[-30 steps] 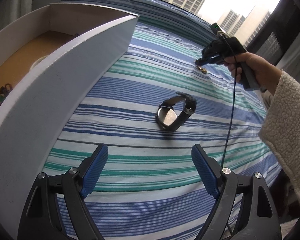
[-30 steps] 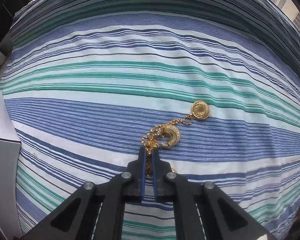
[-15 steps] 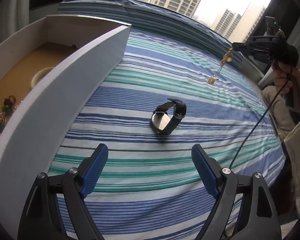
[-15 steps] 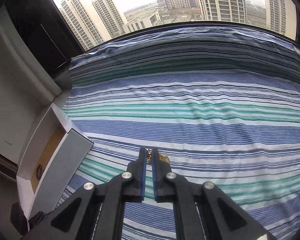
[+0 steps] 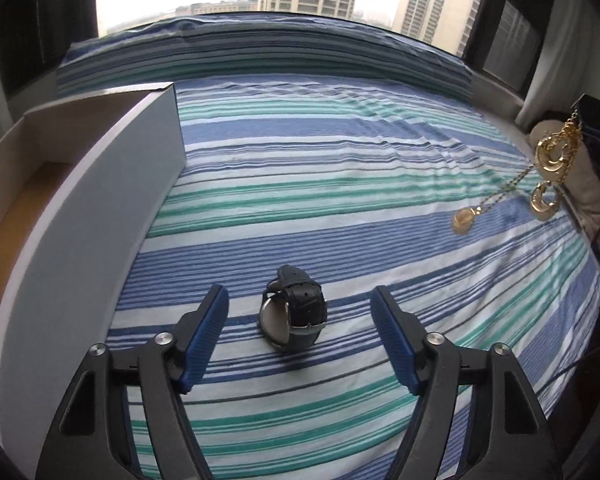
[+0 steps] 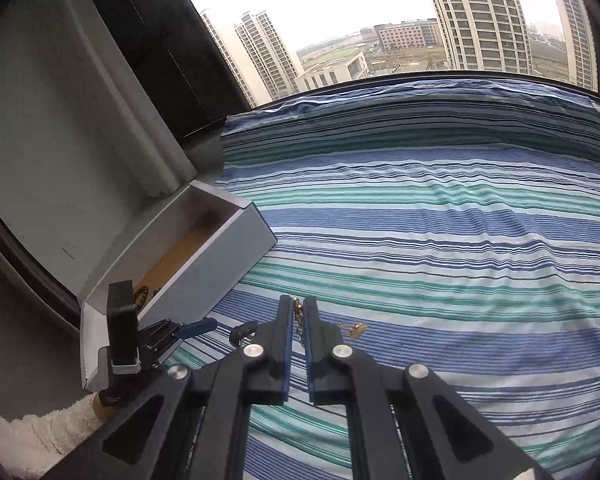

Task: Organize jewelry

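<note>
Black wristwatch (image 5: 294, 314): being bracketed by the closing left gripper (image 5: 300, 332), pads not yet touching. Gold chain necklace (image 5: 550, 160): being held pinched in the fully closed right gripper (image 6: 299, 322); delivery into the white box (image 6: 220, 256) is judged pending.

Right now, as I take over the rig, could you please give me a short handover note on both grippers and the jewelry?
Right gripper: shut on the gold necklace, which hangs clear above the striped bedsheet.
Left gripper: closing, with the black-strapped wristwatch lying on the sheet between its fingers, pads not yet touching it.
White box: open at the sheet's left edge, some dark beaded pieces already inside.
Left to do: grip the watch, then carry both necklace and watch into the box.
</note>
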A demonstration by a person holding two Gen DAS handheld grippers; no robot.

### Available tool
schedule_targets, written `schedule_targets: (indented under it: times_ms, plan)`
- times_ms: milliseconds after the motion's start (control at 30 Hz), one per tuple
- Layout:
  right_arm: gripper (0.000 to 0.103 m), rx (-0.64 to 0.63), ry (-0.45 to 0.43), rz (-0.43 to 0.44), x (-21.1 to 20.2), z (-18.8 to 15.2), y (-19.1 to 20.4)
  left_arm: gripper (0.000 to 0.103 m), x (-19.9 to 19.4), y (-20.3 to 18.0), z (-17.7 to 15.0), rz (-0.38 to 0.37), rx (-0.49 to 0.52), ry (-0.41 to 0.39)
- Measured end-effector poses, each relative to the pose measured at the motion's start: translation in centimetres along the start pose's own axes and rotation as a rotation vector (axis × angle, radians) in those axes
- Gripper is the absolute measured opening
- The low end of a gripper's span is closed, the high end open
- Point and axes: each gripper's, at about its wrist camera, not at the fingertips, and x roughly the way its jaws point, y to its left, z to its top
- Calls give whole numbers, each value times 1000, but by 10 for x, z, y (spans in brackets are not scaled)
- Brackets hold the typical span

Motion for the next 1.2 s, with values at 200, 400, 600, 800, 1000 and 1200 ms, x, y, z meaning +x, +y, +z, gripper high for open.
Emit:
schedule_targets:
  times_ms: [200,400,600,800,1000,1200]
  plan:
    - [5,-16,14,30,-10,-5,11,19,-19,3,-8,-77,-53,-3]
    - [5,-93,1,74,-14,4,47,19,-121,36,-22,-153,-172,-54]
    - [5,-201,-14,148,-3,32,106,19,-213,115,-30,-21,-304,-141]
    - [5,-302,8,252,32,56,179,19,-235,220,-53,213,-491,-106]
    - [5,-359,73,337,82,57,247,19,-206,301,-86,308,-634,-18]
    - [5,-407,198,358,144,41,303,19,-175,329,-101,320,-680,37]
